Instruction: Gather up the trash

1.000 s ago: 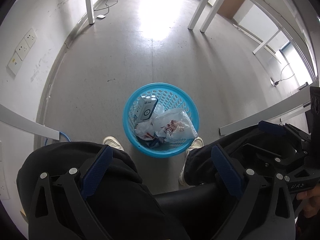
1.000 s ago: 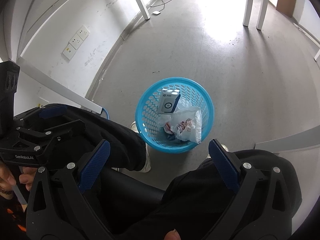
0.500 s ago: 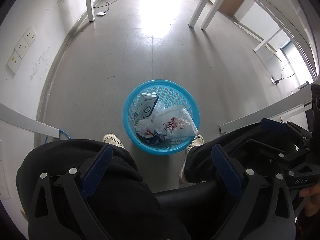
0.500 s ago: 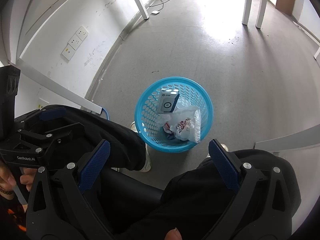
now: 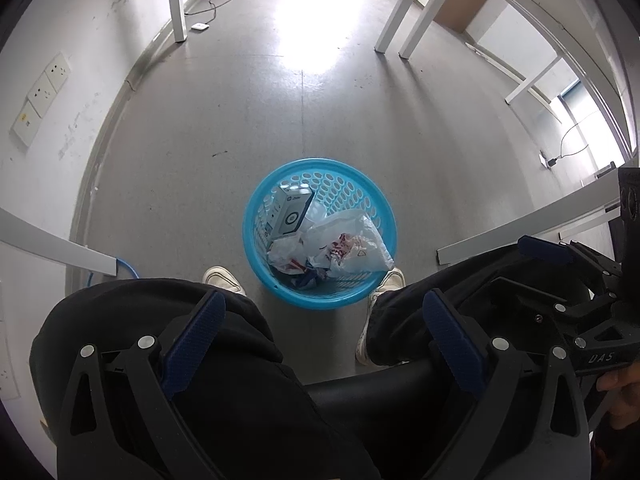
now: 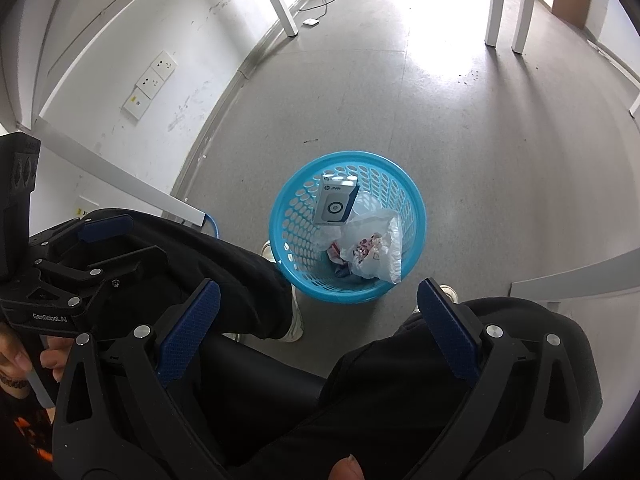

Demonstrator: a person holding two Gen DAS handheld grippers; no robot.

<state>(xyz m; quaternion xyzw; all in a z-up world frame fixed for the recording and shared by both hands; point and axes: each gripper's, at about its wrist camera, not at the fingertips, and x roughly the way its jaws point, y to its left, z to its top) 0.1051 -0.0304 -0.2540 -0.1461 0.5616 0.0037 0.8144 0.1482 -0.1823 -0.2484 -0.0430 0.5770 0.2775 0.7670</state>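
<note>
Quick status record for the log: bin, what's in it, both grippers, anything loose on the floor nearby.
bin: blue perforated basket on the grey floor, between the seated person's white shoes
contents: white box with a round mark leaning on the far-left wall; crumpled clear plastic bag with red print; smaller scraps beneath, too small to tell
left gripper: open, holds nothing, above the lap
right gripper: open, holds nothing, above the lap
loose trash on floor near bin: none visible
</note>
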